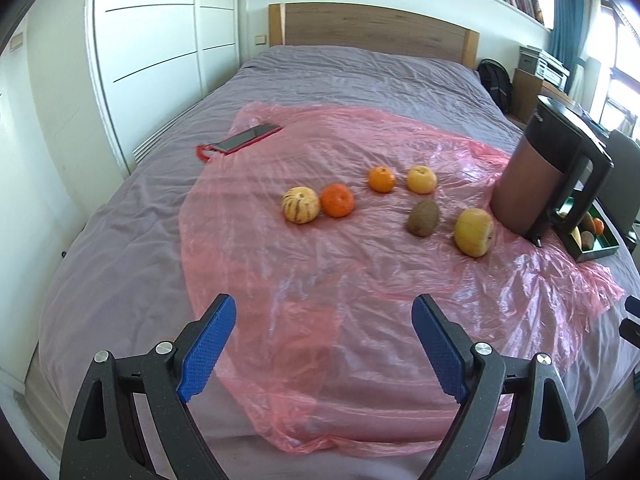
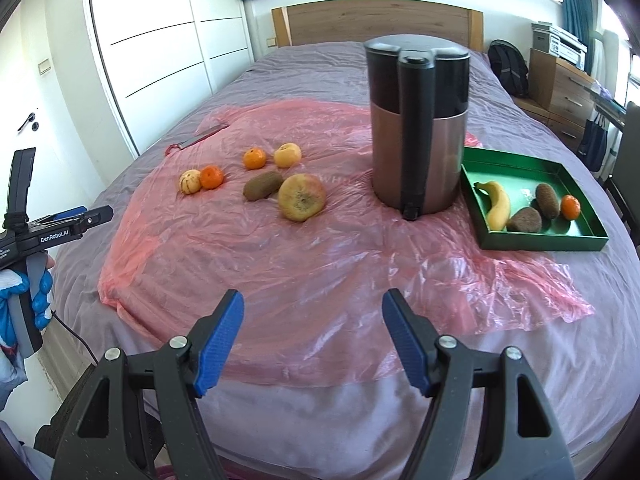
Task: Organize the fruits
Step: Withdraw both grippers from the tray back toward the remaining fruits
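Observation:
Several fruits lie on a pink plastic sheet (image 1: 320,280) on the bed: a striped yellow fruit (image 1: 300,205), two oranges (image 1: 337,200) (image 1: 381,179), a pale yellow fruit (image 1: 421,179), a kiwi (image 1: 423,217) and a large yellow apple (image 1: 473,232). A green tray (image 2: 516,164) at the right holds a banana (image 2: 496,204), two kiwis (image 2: 525,220) (image 2: 547,201) and an orange (image 2: 570,207). My left gripper (image 1: 324,344) is open and empty, near the bed's front edge. My right gripper (image 2: 313,340) is open and empty too.
A tall copper and black kettle (image 2: 418,128) stands between the loose fruits and the tray. A red phone (image 1: 246,139) lies at the sheet's far left. A wooden headboard (image 1: 372,28) and white wardrobe (image 1: 152,40) are beyond the bed.

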